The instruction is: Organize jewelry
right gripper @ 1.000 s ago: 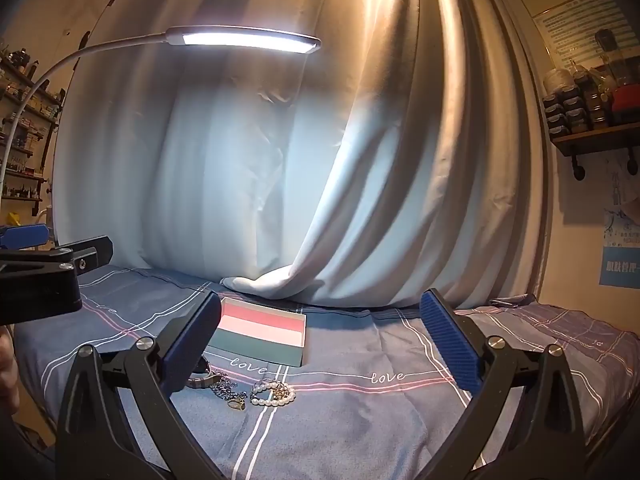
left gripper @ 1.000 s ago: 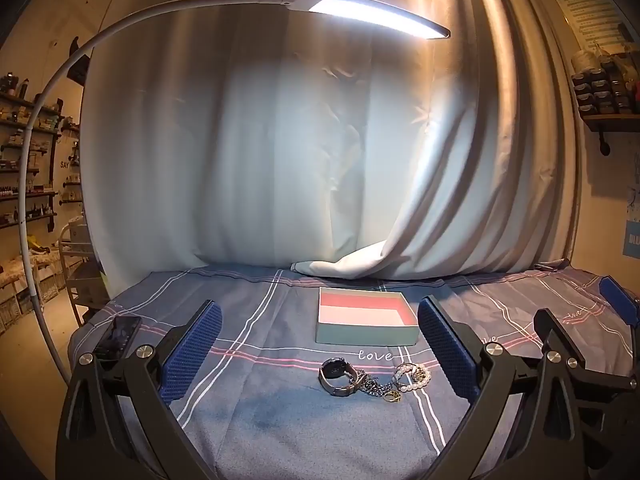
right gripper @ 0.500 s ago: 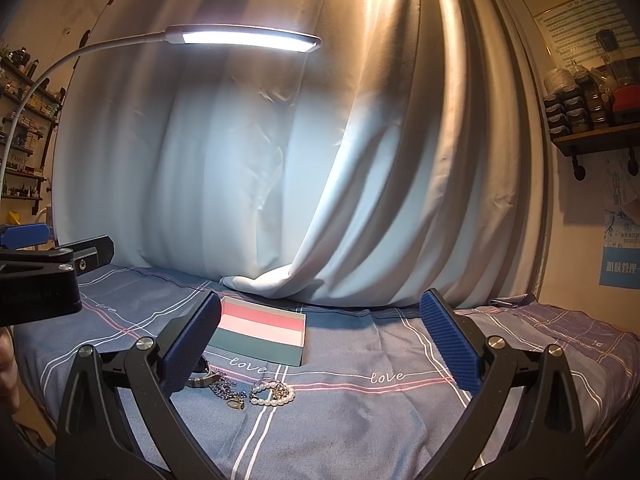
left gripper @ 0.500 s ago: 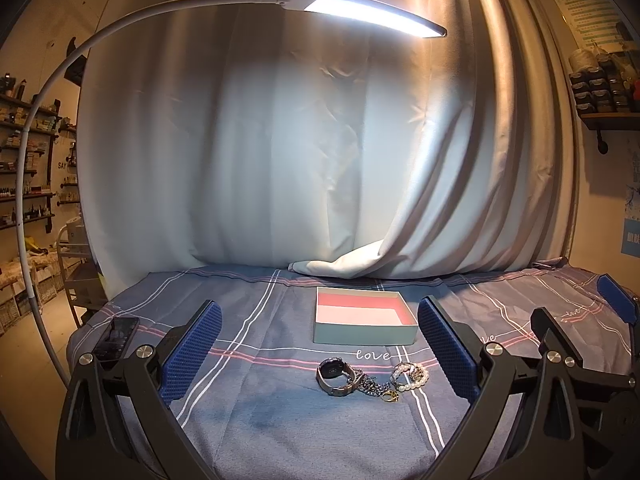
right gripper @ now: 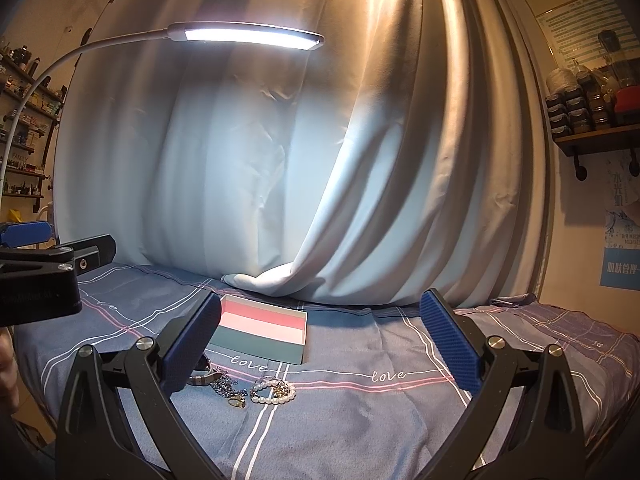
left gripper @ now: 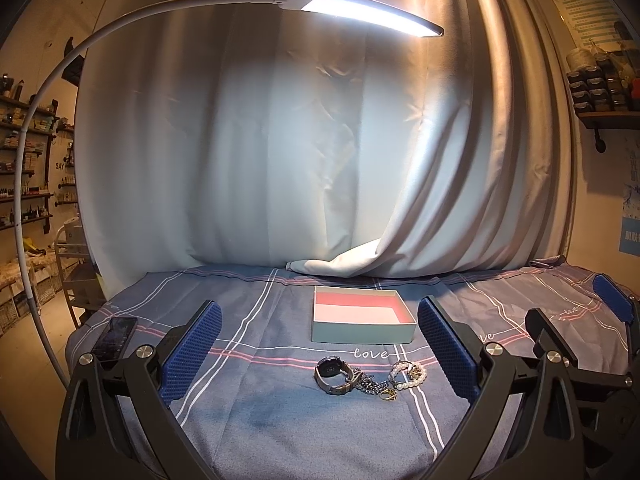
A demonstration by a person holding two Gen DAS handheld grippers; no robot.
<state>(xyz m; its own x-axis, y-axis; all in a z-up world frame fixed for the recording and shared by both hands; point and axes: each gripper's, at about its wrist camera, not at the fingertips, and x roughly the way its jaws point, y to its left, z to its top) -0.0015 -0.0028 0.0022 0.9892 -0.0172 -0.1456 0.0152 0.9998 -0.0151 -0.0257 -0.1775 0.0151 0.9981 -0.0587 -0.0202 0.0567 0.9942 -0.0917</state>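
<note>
A pile of jewelry lies on the blue striped cloth: a wristwatch [left gripper: 333, 374], a metal chain [left gripper: 369, 383], a gold ring [left gripper: 388, 394] and a pearl bracelet [left gripper: 409, 372]. Behind it stands an open teal box [left gripper: 362, 327] with a pink lining. My left gripper [left gripper: 318, 356] is open and empty, just in front of the pile. My right gripper [right gripper: 320, 348] is open and empty, to the right of the pile; the bracelet [right gripper: 274, 394], ring [right gripper: 237, 402], chain [right gripper: 226, 384] and box [right gripper: 260, 334] show at its left finger [right gripper: 192, 350], which hides most of the watch.
A black phone [left gripper: 114, 337] lies at the cloth's left edge. A white arc lamp [left gripper: 360, 8] hangs over the table. A pale curtain [left gripper: 320, 160] closes the back, its hem resting on the cloth behind the box. Shelves line the side walls.
The left wrist view has shifted slightly; the jewelry pile and box sit a touch further left and nearer centre. Both grippers stay open and empty.
</note>
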